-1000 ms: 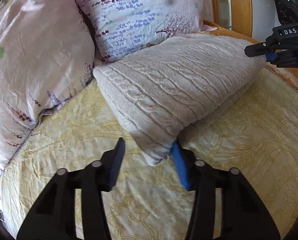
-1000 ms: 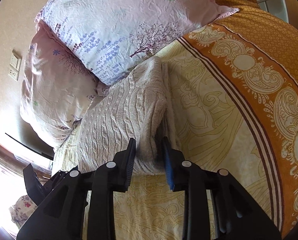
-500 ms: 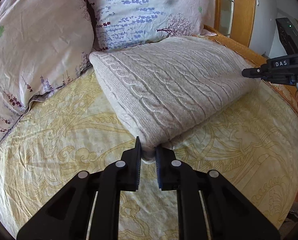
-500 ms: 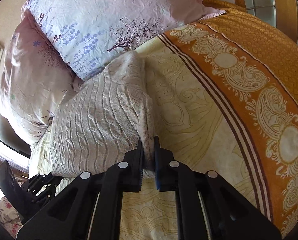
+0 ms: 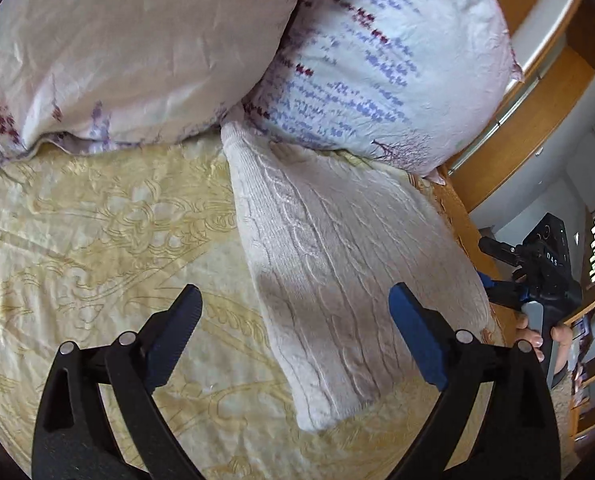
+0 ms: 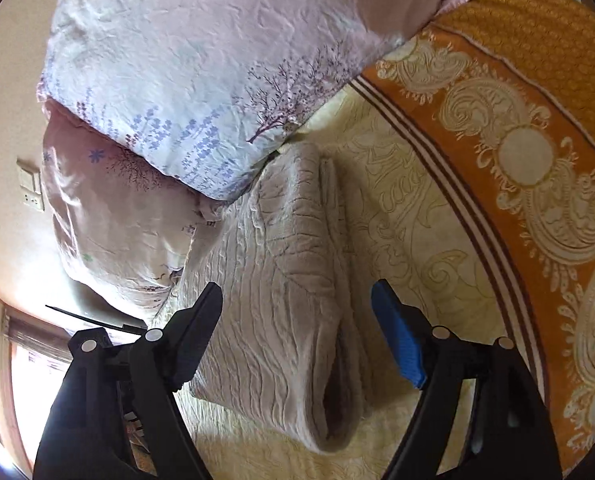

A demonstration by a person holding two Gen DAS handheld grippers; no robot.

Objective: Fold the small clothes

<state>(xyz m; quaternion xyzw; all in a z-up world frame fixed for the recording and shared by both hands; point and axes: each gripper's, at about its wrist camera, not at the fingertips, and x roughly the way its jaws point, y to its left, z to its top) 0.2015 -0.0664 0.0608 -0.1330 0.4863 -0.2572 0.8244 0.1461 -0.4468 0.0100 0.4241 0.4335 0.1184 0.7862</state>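
Note:
A folded beige cable-knit sweater lies on the yellow patterned bedspread, its far end against the pillows. My left gripper is open wide and hovers above the sweater's near corner, holding nothing. In the right wrist view the sweater shows its folded layers at the near end. My right gripper is open wide above that end, empty. The right gripper also shows in the left wrist view, held in a hand beyond the sweater's right edge.
Two floral pillows lean at the head of the bed. An orange patterned border runs along the bedspread's right side. A wooden frame stands behind. A wall switch is at left.
Both grippers were shut on the sweater's corners half a second ago; now both have let go, opened wide and lifted. The sweater sits closer to the pillows.

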